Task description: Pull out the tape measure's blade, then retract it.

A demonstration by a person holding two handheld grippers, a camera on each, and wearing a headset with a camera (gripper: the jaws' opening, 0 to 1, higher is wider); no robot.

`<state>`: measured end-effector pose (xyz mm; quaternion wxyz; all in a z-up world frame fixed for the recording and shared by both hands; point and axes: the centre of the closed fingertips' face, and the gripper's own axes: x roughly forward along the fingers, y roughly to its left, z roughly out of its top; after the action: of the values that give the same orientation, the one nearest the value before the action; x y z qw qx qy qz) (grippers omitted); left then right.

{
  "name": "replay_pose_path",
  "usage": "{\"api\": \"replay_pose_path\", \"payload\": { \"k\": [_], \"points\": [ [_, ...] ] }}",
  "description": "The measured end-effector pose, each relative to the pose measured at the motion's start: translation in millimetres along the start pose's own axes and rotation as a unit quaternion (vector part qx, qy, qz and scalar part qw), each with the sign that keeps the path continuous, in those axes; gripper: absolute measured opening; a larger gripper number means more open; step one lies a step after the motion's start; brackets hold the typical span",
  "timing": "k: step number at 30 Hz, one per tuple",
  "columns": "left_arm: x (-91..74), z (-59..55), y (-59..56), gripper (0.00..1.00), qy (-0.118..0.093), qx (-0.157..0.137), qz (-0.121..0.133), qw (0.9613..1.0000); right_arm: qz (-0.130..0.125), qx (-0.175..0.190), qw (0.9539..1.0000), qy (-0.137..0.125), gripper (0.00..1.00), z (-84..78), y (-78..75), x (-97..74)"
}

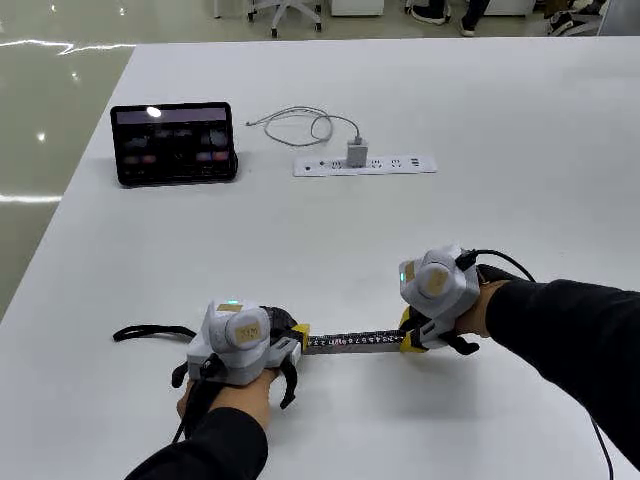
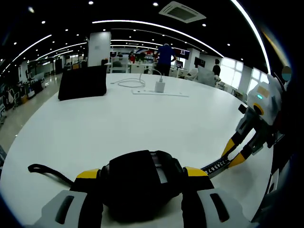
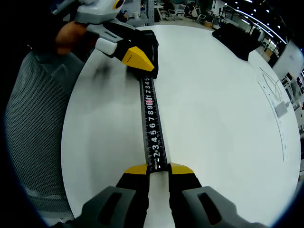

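Nearest, the left gripper (image 1: 290, 338) is clamped across the black tape measure case (image 2: 142, 187) at the near left of the white table (image 1: 450, 110) — the case's black strap (image 1: 150, 331) lies off to its left. From the case the blade (image 3: 151, 123) reaches straight to the right, numbers up, to the right gripper (image 3: 159, 169), whose yellow-tipped jaws are pinched together on its end. Far across the table a dark tablet (image 1: 174, 142) stands propped left of a power strip (image 1: 400, 163) with a white charger (image 1: 357, 153) plugged in — well apart from the work.
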<state>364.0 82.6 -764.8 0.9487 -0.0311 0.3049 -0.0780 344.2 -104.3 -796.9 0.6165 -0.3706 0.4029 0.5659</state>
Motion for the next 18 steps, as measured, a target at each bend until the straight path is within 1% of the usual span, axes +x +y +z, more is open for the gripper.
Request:
{"api": "replay_pose_path", "payload": {
  "k": [11,18],
  "points": [
    [0.1,-0.1,0.1,0.63,0.000,-0.001,-0.001,1.0000,-0.005,0.003,1.0000,0.000,0.11,6.3,1.3,2.4],
    [0.2,-0.4,0.1,0.63,0.002,-0.002,-0.003,1.0000,-0.005,0.006,0.9999,-0.010,0.11,10.6,2.2,4.2]
  ]
}}
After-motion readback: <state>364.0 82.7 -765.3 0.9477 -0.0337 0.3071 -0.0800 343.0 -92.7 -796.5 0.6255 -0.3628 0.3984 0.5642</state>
